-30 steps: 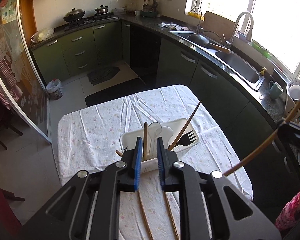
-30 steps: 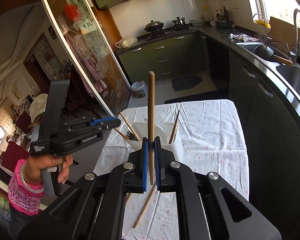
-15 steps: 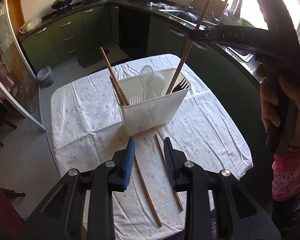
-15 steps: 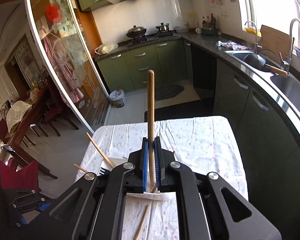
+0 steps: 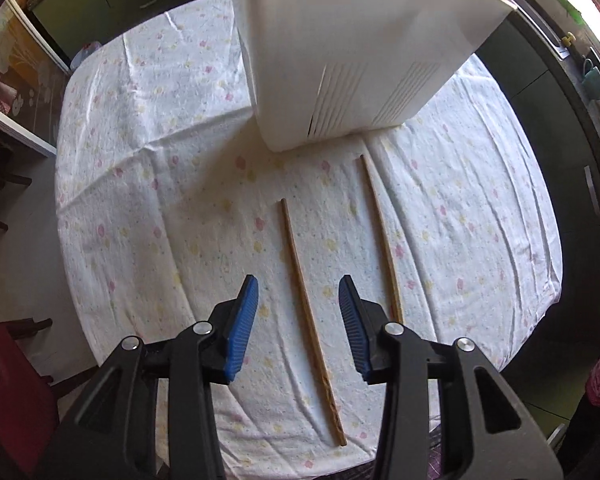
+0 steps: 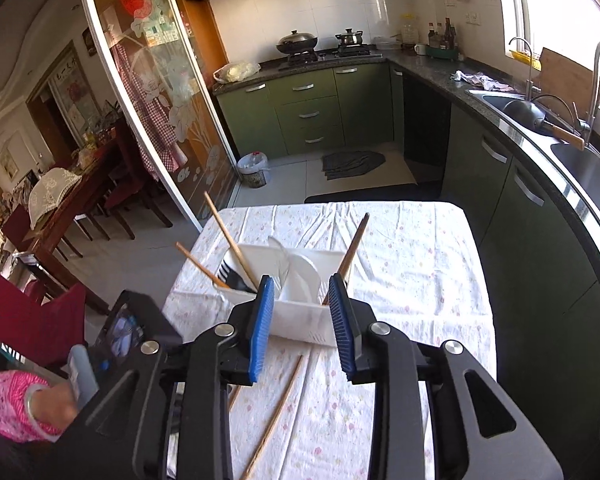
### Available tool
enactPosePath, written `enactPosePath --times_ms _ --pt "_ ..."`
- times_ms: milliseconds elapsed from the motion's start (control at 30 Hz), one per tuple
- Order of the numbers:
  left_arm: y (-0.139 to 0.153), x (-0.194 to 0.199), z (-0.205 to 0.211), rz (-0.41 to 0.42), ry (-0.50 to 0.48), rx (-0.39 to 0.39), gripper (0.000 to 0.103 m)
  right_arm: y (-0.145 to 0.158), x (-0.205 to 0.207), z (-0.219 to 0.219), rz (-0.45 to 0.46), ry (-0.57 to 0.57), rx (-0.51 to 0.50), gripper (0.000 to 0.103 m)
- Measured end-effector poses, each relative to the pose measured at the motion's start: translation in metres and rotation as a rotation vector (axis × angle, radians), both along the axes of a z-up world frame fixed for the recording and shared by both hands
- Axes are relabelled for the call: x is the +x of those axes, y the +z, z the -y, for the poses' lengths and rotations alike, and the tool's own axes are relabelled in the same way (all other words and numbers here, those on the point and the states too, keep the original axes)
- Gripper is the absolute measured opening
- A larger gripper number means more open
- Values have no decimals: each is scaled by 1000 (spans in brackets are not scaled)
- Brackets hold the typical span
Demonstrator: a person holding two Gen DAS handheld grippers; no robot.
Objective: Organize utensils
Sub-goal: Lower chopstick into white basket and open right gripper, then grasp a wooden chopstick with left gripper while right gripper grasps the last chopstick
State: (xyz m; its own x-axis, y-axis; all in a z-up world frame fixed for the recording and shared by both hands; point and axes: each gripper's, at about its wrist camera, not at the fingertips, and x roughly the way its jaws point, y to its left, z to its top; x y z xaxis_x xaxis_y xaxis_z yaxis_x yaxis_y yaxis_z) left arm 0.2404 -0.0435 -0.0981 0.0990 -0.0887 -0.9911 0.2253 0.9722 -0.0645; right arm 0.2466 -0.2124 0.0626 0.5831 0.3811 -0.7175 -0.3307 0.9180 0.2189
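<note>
A white utensil caddy (image 6: 296, 316) stands on the table and fills the top of the left wrist view (image 5: 352, 52). It holds several wooden chopsticks (image 6: 230, 238), white spoons (image 6: 296, 268) and a black fork (image 6: 230, 278). Two chopsticks lie on the cloth in front of it. My left gripper (image 5: 298, 292) is open, low over the table, its jaws on either side of the left chopstick (image 5: 306, 308); the right chopstick (image 5: 382, 232) lies beside it. My right gripper (image 6: 300, 294) is open and empty above the caddy's near side. One loose chopstick shows there (image 6: 278, 404).
The table has a white flowered cloth (image 5: 140, 184). The left gripper's body and the hand holding it show at the lower left of the right wrist view (image 6: 112, 344). A red chair (image 6: 32, 316) stands left of the table. Green kitchen cabinets (image 6: 540, 216) and a sink run along the right.
My right gripper has opened and let go of its chopstick, which now stands in the caddy. My left gripper has dropped toward the table and opened wider around the left chopstick.
</note>
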Motion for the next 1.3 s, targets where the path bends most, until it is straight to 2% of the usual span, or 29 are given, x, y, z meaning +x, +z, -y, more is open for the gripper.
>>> enactPosePath --times_ms 100,167,467,567,633,767,900,1067,1300 --pt "-23 5 4 -47 11 29 26 -15 -18 2 -55 40 -7 29" --pt "-30 6 8 -63 16 43 22 -27 -27 2 -89 57 -19 29" --pt "-42 4 18 -98 18 108 21 -86 -36 -15 -273 122 -79 30" --pt "-43 3 19 -107 25 99 16 -106 -30 -21 -353 124 -79 30" --pt "-45 6 22 -110 19 93 7 -121 -23 -23 -413 116 -76 30" --pt "-44 11 28 -105 20 87 6 -148 -10 -30 -503 93 -96 30" --pt "-36 8 15 -78 24 47 6 -178 0 -44 -575 87 -122 30" --pt "-5 -5 -5 10 23 -7 6 -213 13 -65 -642 65 -155 28" --pt "29 -27 -25 91 4 -66 6 -224 24 -98 -645 42 -223 25"
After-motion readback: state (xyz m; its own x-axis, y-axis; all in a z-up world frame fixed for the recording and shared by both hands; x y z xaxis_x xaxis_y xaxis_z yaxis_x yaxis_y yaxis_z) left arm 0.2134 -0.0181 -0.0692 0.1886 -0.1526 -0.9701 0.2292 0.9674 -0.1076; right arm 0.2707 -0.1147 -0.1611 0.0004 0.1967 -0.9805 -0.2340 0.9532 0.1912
